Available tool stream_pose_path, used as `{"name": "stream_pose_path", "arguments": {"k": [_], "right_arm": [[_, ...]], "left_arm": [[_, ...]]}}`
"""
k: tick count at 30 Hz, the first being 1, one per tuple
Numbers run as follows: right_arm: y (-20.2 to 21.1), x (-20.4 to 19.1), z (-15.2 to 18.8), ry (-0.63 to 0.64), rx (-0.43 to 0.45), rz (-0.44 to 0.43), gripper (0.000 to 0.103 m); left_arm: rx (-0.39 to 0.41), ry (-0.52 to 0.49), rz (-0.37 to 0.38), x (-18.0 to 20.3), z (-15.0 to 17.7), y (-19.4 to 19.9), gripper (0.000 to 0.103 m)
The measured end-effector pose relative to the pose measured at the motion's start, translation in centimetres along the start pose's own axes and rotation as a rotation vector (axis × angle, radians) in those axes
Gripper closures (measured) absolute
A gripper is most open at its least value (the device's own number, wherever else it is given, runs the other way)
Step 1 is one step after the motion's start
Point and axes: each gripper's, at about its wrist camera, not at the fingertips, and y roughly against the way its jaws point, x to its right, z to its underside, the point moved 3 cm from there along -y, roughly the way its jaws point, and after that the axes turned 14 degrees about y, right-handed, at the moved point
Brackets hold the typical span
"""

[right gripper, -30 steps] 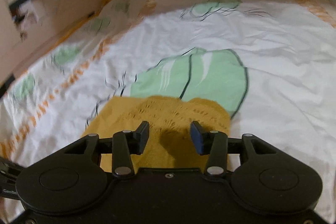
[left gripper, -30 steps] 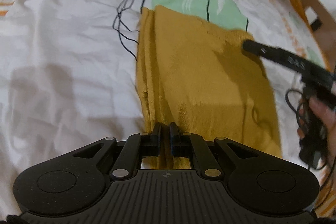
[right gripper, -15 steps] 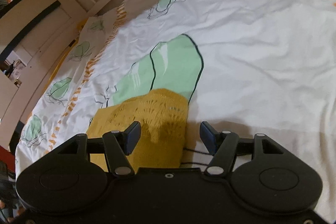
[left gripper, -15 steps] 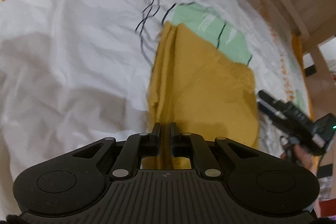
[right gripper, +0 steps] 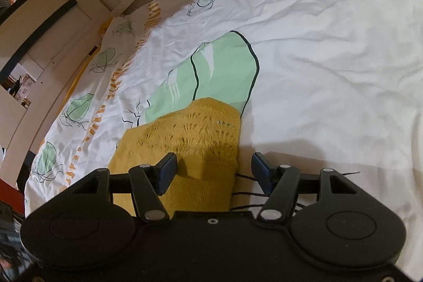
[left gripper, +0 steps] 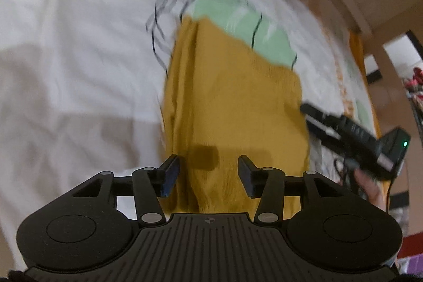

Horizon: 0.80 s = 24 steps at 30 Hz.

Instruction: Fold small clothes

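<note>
Both of your tongs stand wide apart, gripping nothing: left tongs (left gripper: 208, 173), right tongs (right gripper: 212, 171). One folded mustard knit garment (left gripper: 232, 97) lies flat on the white patterned bedsheet (right gripper: 330, 70), partly covering a green leaf print (right gripper: 222, 73).

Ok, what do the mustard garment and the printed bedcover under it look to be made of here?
The mustard garment looks like a soft matte knit: fine ribbed stitches and an openwork lace band near its far edge; the fibre cannot be told. The bedcover looks like thin woven cotton or a similar fabric, matte, with fine creases and flat printed green and orange shapes.
</note>
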Motion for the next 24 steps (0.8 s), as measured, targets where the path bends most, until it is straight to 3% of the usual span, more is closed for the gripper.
{"name": "stream_pose_path", "arguments": {"k": [6,11,16,21,24], "right_arm": [[0.0,0.1,0.2,0.006,-0.017,-0.014,0.035],[-0.2,0.5,0.4,-0.013,-0.016,-0.034,0.034],[-0.2,0.6,0.5,-0.03,-0.013,-0.051,0.033],[-0.8,0.2,0.3,-0.013,-0.019,-0.071,0.026],[-1.5,-0.1,0.2,0.0,-0.022,-0.087,0.026]], "left_arm": [[0.012,-0.017,-0.076,-0.3,0.5,-0.1,0.046],[0.031,0.022,-0.072,-1.1,0.1,0.6,0.046],[-0.048,0.032,-0.034,-0.6,0.8,-0.9,0.043],[-0.069,0.021,-0.033,0.3,1.1,-2.4,0.026],[-0.074,0.014,-0.039,1.0,1.1,-3.0,0.024]]}}
